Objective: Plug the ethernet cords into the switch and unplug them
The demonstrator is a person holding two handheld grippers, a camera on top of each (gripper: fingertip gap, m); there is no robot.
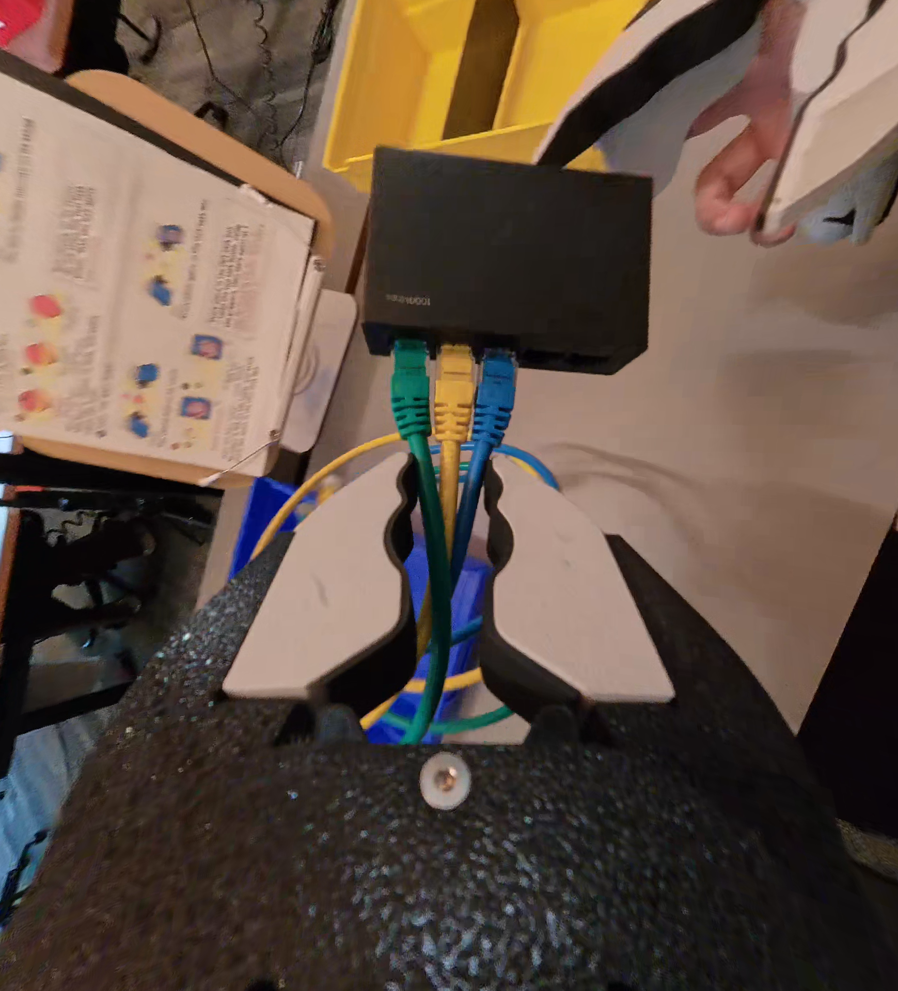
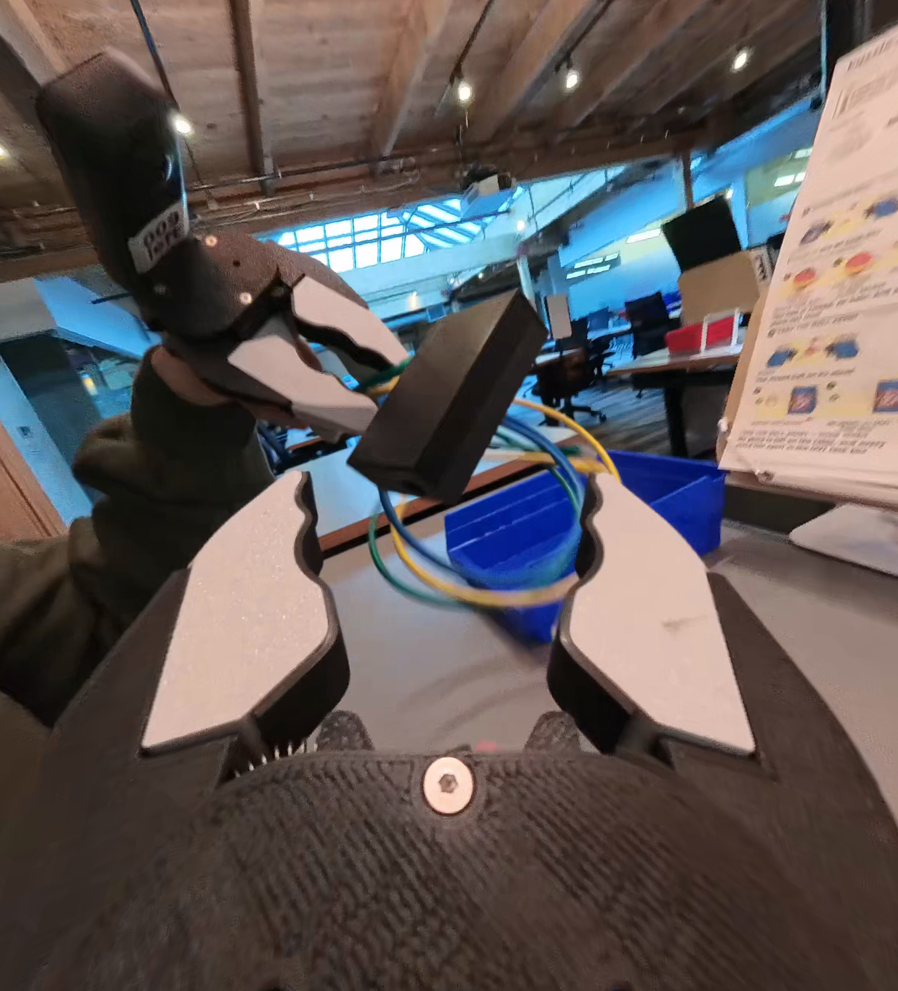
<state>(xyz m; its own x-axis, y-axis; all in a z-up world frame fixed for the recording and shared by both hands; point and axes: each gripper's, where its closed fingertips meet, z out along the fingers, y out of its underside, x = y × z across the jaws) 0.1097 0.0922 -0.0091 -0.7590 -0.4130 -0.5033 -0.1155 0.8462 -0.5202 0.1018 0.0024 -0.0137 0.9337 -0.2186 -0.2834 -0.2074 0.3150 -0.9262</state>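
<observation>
Left gripper (image 1: 449, 472) jaws clamped round three cords: green (image 1: 410, 399), yellow (image 1: 453, 402), blue (image 1: 495, 399). All plugged side by side into the black switch (image 1: 505, 252), dangling mid-air above the surface (image 2: 436, 659). Right gripper (image 2: 449, 504) jaws spread wide, gripping nothing. Blue bin (image 2: 516, 536) beyond, under the cord loops.

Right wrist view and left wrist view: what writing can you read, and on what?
Ethernet switch, pale print on top: too small to read.
Instruction sheet: blurred, unreadable.
White label on left gripper clamping the ethernet cords: blurred, unreadable.
</observation>
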